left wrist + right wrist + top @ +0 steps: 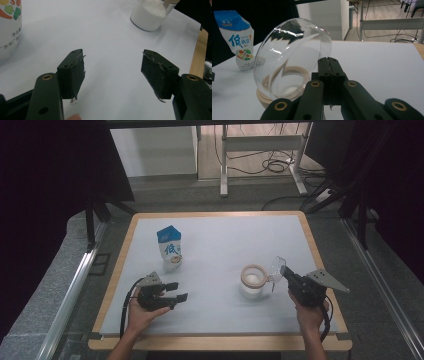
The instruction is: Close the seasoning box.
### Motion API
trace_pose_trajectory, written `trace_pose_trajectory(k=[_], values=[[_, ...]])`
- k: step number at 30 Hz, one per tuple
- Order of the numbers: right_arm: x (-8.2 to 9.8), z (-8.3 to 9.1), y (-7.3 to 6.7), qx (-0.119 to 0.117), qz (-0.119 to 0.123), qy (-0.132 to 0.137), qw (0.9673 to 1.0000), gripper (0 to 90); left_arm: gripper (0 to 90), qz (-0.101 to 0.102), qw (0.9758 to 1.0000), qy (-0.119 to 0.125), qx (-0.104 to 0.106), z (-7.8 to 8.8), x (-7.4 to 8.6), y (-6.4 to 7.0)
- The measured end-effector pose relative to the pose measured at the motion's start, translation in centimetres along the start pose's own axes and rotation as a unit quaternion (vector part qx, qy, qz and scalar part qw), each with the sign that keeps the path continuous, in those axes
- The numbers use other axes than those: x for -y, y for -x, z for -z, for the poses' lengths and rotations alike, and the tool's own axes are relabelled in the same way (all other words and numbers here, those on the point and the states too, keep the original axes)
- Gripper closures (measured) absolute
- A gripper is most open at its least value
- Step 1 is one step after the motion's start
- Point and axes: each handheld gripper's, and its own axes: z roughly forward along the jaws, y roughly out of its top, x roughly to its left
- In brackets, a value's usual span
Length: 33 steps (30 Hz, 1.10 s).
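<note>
White table [220,320]: L claw [112,72] wide, empty; R claw [329,75] pinches clear lid [292,57] over jar [251,282].

On the table stand one bag [169,249] of salt, one glass jar [252,281] and one clear lid [276,268]. Two grippers are there, the left gripper [179,291] and the right gripper [285,271].

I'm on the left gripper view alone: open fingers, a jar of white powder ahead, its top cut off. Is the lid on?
Observer: No. The clear lid is tilted up over the jar.
Operator: What's holding it there?
Observer: The right gripper, with its fingers shut on the lid's edge.
Operator: I see only the bottom of a bag. How is it standing?
Observer: The salt bag is upright, with its blue top pinched to a peak.
</note>
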Motion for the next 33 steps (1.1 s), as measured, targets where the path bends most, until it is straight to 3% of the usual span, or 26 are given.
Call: trace_pose_trajectory(k=[13, 24, 33], values=[[-0.5, -0.5, -1.0, -0.010, 0.006, 0.002, 0.9999, 90.0, 35.1, 0.004, 1.0000, -0.001, 0.003, -0.1, 0.0, -0.1], [0.1, -3.7, -4.2, -0.046, 0.043, -0.040, 0.9972, 90.0, 35.1, 0.004, 1.0000, -0.005, 0.004, -0.2, 0.1, -0.1], [0.0, -3.8, -4.5, -0.059, 0.047, -0.041, 0.9963, 90.0, 35.0, 0.004, 1.0000, -0.006, 0.003, -0.2, 0.1, -0.1]])
